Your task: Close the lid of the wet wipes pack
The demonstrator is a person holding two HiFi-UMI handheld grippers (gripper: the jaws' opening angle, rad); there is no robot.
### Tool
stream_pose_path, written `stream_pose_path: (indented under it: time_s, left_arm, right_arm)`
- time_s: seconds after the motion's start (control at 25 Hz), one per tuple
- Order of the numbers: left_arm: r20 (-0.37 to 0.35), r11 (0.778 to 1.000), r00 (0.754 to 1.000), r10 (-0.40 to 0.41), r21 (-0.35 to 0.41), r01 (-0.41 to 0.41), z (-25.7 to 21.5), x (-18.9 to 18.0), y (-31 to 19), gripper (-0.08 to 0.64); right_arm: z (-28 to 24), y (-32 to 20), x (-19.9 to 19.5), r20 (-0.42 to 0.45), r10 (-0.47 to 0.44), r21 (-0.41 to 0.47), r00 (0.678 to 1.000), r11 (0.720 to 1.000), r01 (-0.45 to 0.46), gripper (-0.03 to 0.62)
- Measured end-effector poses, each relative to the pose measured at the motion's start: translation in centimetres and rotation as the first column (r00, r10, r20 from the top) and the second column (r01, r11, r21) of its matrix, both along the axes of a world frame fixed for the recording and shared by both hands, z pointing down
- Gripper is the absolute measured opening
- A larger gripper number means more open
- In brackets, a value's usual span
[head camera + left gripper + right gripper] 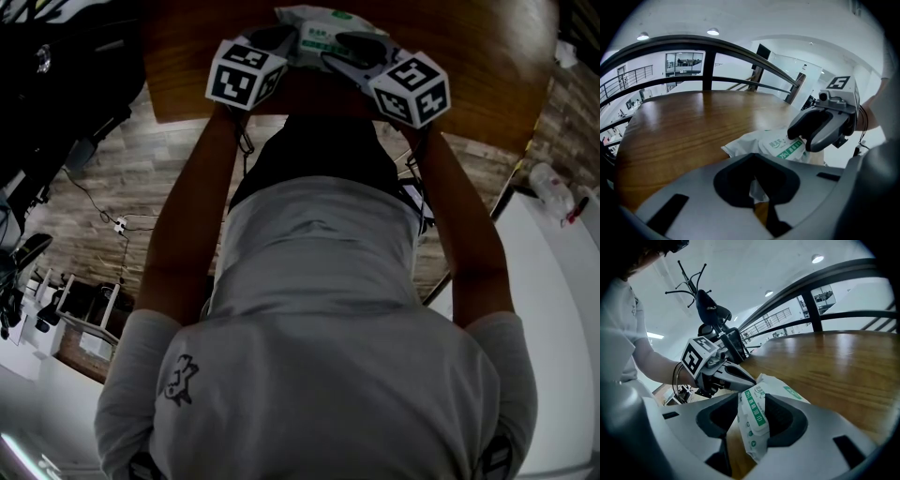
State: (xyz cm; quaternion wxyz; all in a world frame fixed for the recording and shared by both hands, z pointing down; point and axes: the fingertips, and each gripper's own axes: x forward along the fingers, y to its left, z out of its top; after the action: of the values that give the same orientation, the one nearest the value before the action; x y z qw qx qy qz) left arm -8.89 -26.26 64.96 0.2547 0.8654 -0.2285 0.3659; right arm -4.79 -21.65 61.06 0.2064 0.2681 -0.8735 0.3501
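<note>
The wet wipes pack (319,28), white with green print, lies at the near edge of the round wooden table (469,56). My left gripper (279,42) holds its left end. In the left gripper view a white corner of the pack (757,187) shows between the shut jaws, and the rest of the pack (780,146) extends beyond them. My right gripper (354,52) is shut on the pack's right end. In the right gripper view the pack (753,418) stands on edge between the jaws. The lid's state is hidden.
The table top (693,122) stretches away behind the pack, with a dark railing (740,56) beyond it. The person's torso (309,328) stands against the table's near edge. A white counter (553,281) with small items is at the right.
</note>
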Motion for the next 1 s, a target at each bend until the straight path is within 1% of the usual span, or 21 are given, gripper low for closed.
stream_pose_path:
  time_s: [0.24, 0.44, 0.64, 0.84, 1.0]
  left_arm:
    - [-0.004, 1.0, 1.0, -0.003, -0.003, 0.003, 0.1, -0.1, 0.0, 0.012]
    - [-0.007, 1.0, 1.0, -0.002, -0.002, 0.002, 0.0, 0.0, 0.0, 0.012]
    - [0.007, 1.0, 1.0, 0.007, 0.009, -0.007, 0.1, -0.1, 0.0, 0.012]
    - [0.007, 1.0, 1.0, 0.01, 0.018, -0.01, 0.2, -0.1, 0.1, 0.012]
    - [0.01, 1.0, 1.0, 0.009, 0.021, -0.009, 0.2, -0.2, 0.0, 0.012]
  right_arm:
    - [1.0, 0.0, -0.2, -0.046, 0.007, 0.014, 0.999, 1.0, -0.006, 0.17]
    - [1.4, 0.0, -0.2, -0.107, -0.007, 0.039, 0.994, 0.999, 0.011, 0.17]
    - [1.9, 0.1, -0.1, -0.204, -0.043, 0.091, 0.978, 0.994, 0.062, 0.169]
    - [2.3, -0.1, -0.1, -0.239, -0.029, 0.091, 0.971, 0.994, 0.052, 0.15]
    - [2.2, 0.0, -0.3, -0.283, -0.025, 0.116, 0.959, 0.991, 0.061, 0.15]
